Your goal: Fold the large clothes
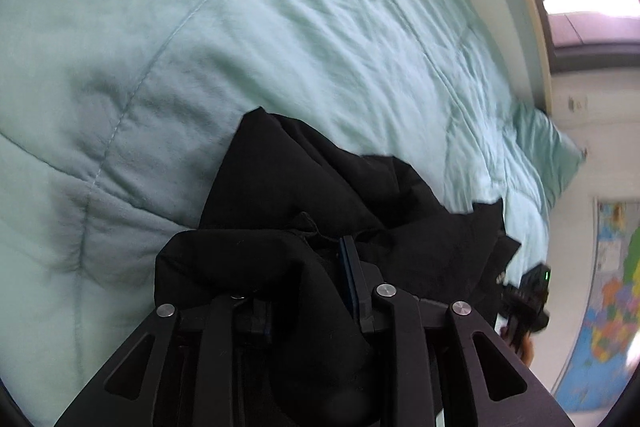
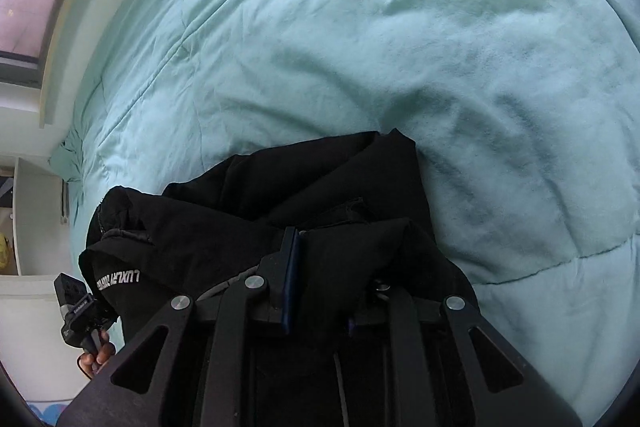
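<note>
I am holding a two-finger gripper in each hand above a bed covered by a pale mint-green quilt (image 1: 280, 47), which fills most of both views. A black garment (image 1: 320, 187) is bunched in the lower middle of each frame, draped over the gripper hardware and resting on the quilt beyond it.

In the left wrist view, my left gripper (image 1: 308, 267) sits at the bottom centre. Only its right finger (image 1: 350, 263), edged with a blue pad, shows; black cloth covers the other and lies between them. I cannot tell whether the pads press on the cloth. At the lower right of this frame the other gripper (image 1: 528, 291) appears small beyond the garment's edge, with a colourful map (image 1: 608, 307) on the wall behind it.

In the right wrist view, my right gripper (image 2: 320, 255) is nearly closed, with black fabric pinched up between its fingers (image 2: 290, 255). White lettering (image 2: 118, 279) runs along a fold of the garment at the lower left, near the other gripper.
</note>
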The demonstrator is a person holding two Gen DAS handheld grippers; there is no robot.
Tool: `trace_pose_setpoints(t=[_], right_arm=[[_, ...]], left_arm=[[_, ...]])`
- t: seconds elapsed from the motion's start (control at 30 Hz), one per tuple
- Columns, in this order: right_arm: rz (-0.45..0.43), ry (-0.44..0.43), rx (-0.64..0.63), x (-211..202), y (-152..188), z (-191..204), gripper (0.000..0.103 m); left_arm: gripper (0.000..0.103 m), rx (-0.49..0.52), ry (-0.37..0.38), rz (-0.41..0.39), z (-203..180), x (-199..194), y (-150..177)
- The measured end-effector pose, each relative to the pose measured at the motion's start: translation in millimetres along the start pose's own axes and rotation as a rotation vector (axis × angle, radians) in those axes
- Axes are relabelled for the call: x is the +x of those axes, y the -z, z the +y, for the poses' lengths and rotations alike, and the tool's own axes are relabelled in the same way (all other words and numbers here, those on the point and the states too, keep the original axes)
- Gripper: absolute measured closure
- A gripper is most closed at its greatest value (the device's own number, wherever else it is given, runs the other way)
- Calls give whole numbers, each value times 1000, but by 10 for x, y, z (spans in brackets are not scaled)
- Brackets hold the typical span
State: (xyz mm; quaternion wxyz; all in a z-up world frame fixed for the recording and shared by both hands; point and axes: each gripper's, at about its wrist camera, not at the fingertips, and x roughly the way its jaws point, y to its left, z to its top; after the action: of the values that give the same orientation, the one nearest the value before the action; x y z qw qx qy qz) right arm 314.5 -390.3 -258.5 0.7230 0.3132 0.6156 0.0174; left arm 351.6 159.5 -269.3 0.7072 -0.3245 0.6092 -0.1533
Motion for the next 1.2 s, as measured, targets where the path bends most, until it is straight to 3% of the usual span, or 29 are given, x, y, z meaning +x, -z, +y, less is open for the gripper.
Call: trace_pose_setpoints(t=[0.13,0.23,0.3,0.37,0.4,0.53,0.67,0.8,0.97,1.03,1.07,1.1,1.13,1.2], right_arm=[[-2,-33,24,-297,54,-22,80],[-18,-73,15,-608,170,-11,72],[-37,-122,11,-825,279,1,54],[-86,-81,-22,-1024,380,49,24],[-102,-54,-44,-1076,413,96,22],[-143,99,-227,-1186,494,315,22],[-163,195,-368,-1040,408,377,22],[-159,222,-462,-722,201,375,23],[-130,156,-449,-370,-105,298,23],[-102,134,-443,-196,-225,270,23],[-95,138,-444,-118,-249,271,29],[-98,148,-453,-78,-237,292,43],[-102,173,-460,-51,-212,314,78],[-199,258,-500,-165,-66,409,79]], left_arm=[[38,32,57,48,-100,-306,113],[34,85,58,24,-168,-681,276],[33,121,30,-15,-193,-916,381],[33,169,-47,-48,-247,-1061,451],[33,198,-104,-64,-288,-1093,473],[33,295,-243,-105,-411,-1010,421],[33,305,-298,-125,-391,-778,169],[33,279,-281,-87,-320,-501,-110],[33,238,-175,-30,-165,-274,-357],[34,196,-92,6,-103,-175,-429],[34,186,-77,4,-99,-145,-443],[37,196,-80,-10,-116,-129,-449],[56,221,-106,-37,-161,-124,-437],[73,254,-167,-71,-245,-155,-371]])
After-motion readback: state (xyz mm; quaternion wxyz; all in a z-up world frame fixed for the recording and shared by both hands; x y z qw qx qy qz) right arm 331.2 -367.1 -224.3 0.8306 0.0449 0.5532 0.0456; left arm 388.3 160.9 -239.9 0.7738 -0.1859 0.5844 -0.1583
